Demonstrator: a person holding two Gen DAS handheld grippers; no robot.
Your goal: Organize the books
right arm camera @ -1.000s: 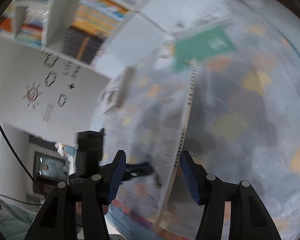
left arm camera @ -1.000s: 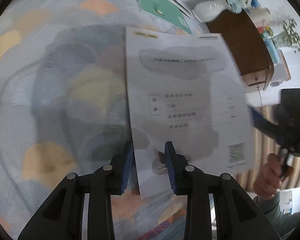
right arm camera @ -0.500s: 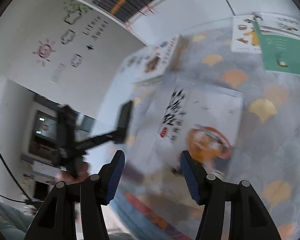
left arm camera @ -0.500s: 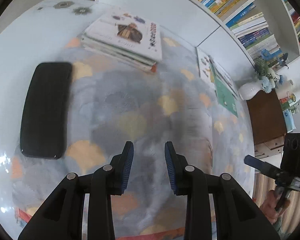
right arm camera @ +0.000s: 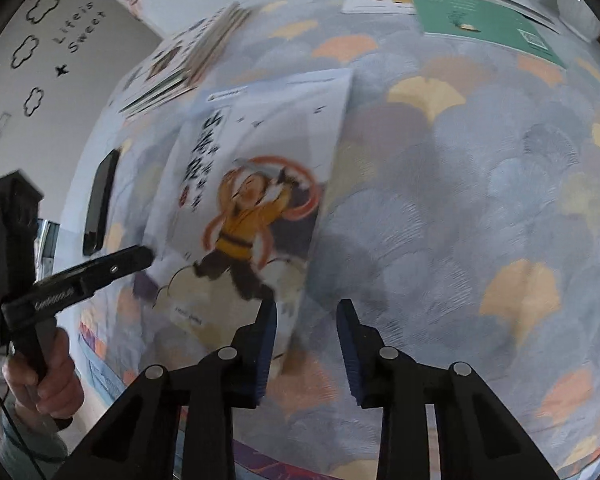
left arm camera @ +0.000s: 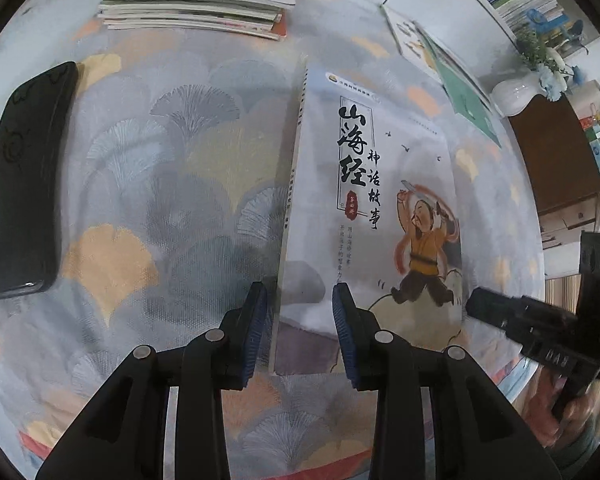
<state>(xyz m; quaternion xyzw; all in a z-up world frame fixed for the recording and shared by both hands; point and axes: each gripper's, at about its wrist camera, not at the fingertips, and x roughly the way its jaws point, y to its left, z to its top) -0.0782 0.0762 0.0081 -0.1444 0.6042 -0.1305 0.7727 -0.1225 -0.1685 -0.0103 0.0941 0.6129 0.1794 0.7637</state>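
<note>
1. A tablecloth [left arm camera: 148,184] with grey, blue and orange fan-shaped leaves covers the whole surface and carries everything else.
2. A white picture book [left arm camera: 384,200] with black Chinese title and a figure in a yellow tunic is in the middle of the cloth, cover up. Its spine edge faces the left side in the left wrist view.
3. A stack of books [left arm camera: 204,0] lies at the far side of the cloth, well apart from the picture book.
4. A green book [left arm camera: 466,92] lies far right on some other thin booklets, near a white vase [left arm camera: 512,94].
5. A long black case [left arm camera: 24,184] lies at the left edge of the cloth.
6. The left gripper [left arm camera: 300,328] stands over the near corner of the picture book at its spine. Its jaws are opening; the corner is between them, and the pads do not press it.
7. The right gripper [right arm camera: 306,344] is at the near right corner of the same book [right arm camera: 256,184]. Its jaws are closing with the book's edge between them, a gap remains on the right pad side.
8. A hand [right arm camera: 44,380] holds the left gripper's handle.
</note>
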